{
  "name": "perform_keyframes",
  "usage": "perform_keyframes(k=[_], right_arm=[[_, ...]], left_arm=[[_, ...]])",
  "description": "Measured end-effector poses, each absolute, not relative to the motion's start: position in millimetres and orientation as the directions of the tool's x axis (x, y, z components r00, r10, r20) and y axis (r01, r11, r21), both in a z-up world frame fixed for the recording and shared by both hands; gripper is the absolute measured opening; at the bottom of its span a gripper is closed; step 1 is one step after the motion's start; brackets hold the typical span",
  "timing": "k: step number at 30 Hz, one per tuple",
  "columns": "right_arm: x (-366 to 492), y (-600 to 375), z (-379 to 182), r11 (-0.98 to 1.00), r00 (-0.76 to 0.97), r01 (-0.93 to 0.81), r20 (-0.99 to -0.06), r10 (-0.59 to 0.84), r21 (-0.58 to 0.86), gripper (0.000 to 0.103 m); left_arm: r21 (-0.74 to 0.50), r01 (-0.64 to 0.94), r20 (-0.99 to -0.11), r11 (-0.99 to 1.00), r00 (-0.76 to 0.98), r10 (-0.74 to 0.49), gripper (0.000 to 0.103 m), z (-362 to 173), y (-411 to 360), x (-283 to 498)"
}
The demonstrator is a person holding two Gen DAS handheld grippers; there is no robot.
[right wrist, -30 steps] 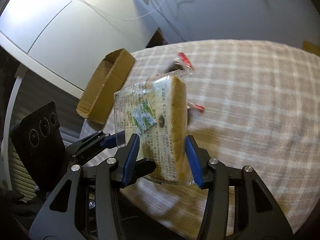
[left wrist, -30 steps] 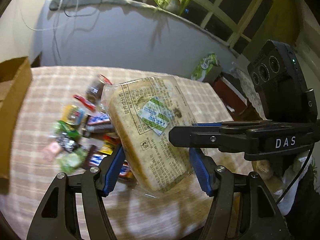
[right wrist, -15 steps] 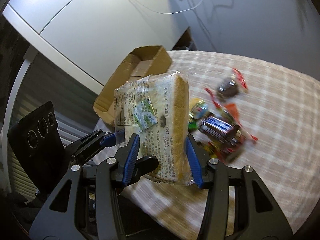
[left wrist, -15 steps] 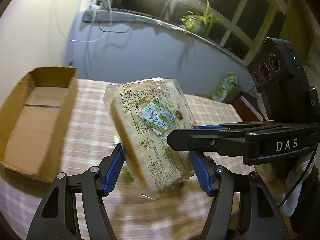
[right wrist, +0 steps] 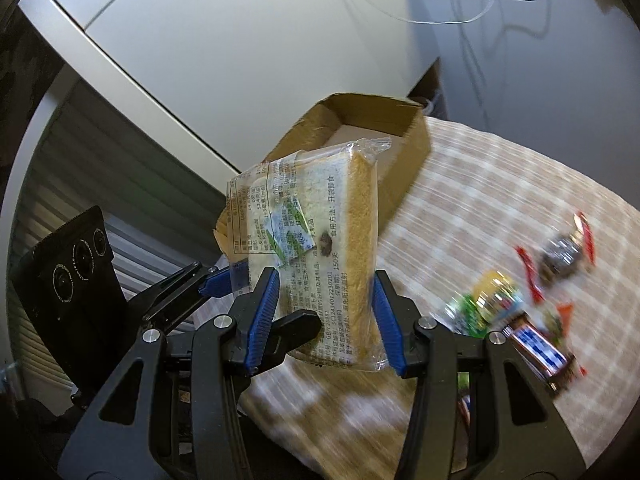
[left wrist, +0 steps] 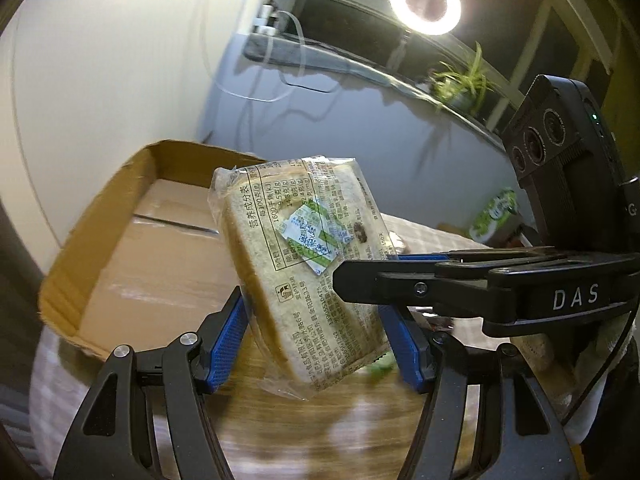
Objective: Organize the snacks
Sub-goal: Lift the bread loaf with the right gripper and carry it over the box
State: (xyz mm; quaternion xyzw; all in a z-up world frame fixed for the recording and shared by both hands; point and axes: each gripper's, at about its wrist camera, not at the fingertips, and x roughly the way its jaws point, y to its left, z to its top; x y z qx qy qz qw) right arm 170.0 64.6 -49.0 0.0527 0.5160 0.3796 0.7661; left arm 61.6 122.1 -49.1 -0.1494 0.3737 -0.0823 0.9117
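Both clamped on one bagged bread loaf [left wrist: 308,264], left gripper [left wrist: 316,340] and right gripper [right wrist: 326,320], sharing its soft bulk, carried upright just short of the open cardboard box [left wrist: 132,216].

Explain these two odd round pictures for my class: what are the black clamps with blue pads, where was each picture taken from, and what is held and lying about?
No robot here: a person carries two hand-held clamps, each with a wide-angle camera looking along its two fingers. One picture comes from the left gripper, the other from the right gripper. Both grip one wrapped bread packet from different sides, holding it in the air near an open cardboard box whose visible inside is bare. The box sits on a checked tablecloth. Small wrapped snacks, blurred, lie loose on the cloth.
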Motion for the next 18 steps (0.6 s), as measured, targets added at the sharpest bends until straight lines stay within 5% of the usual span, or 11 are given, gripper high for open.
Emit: perform_keyframes(k=[18], right_arm=[[202, 158, -68, 0.656, 0.078, -0.585, -0.772, 0.631, 0.477, 0.050]], left_arm=[[-0.313, -0.122, -0.696, 0.942, 0.704, -0.140, 0.065, -65, 190, 72]])
